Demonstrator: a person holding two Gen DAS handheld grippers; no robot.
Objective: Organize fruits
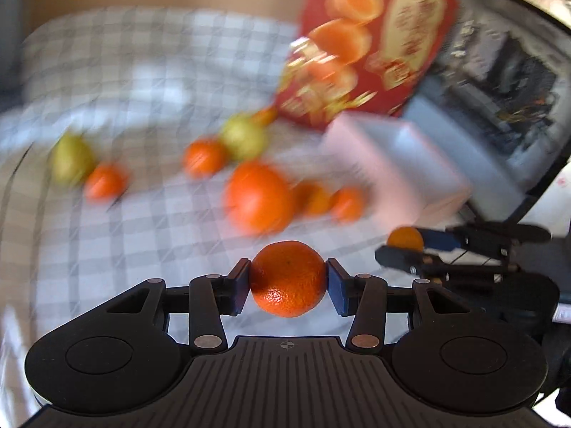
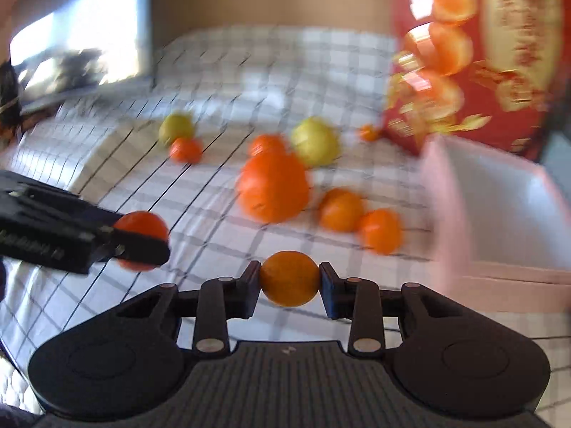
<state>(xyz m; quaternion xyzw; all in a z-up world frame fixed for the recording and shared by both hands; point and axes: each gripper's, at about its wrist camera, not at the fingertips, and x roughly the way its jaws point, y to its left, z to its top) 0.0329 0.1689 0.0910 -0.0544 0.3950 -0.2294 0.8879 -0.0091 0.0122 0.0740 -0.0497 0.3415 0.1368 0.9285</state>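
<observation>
My left gripper (image 1: 287, 285) is shut on a bright orange mandarin (image 1: 285, 267), held clear above the checked cloth (image 1: 125, 232). My right gripper (image 2: 289, 283) is shut on a smaller, paler orange fruit (image 2: 289, 271), also lifted. Each view shows the other gripper: the right gripper (image 1: 405, 246) at the right with its fruit (image 1: 405, 237), and the left gripper (image 2: 141, 237) at the left with its mandarin (image 2: 142, 223). On the cloth beyond lie a large orange (image 2: 273, 189), several small mandarins (image 2: 340, 208) and two yellow-green fruits (image 2: 316, 141). The background is blurred.
A pale, open box (image 2: 499, 214) stands on the cloth to the right of the loose fruit. Behind it rises a red package printed with oranges (image 2: 481, 53). A dark-framed screen (image 1: 506, 89) stands at the far right in the left wrist view.
</observation>
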